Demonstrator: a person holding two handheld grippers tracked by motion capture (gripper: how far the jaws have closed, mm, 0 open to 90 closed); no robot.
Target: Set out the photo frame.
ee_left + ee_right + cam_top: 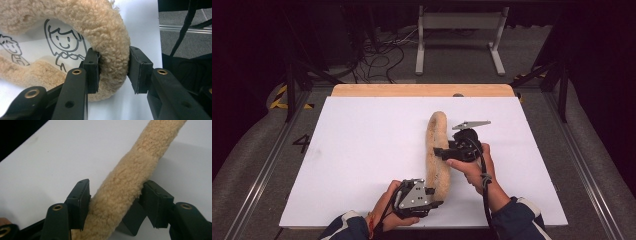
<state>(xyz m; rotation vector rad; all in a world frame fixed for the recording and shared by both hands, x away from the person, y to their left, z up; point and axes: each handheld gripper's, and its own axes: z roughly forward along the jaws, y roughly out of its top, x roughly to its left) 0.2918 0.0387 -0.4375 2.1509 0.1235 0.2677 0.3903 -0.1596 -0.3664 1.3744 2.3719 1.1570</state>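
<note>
A long tan fleece band (437,130) lies curved on the white table (362,150), running from the middle toward the near edge. My left gripper (432,192) is shut on its near end. In the left gripper view the jaws (113,70) pinch the fleece rim (105,25), and a white lining with a cartoon figure (62,45) shows inside the curl. My right gripper (441,151) is shut across the band's middle. In the right gripper view the fleece (140,165) passes between both pads (115,195) and runs up to the right.
A wooden strip (412,90) borders the table's far edge. Beyond it stand a grey metal frame (459,22) and loose cables (382,55) on the floor. Metal rails (272,155) run along both sides. Bare white surface lies left of the band.
</note>
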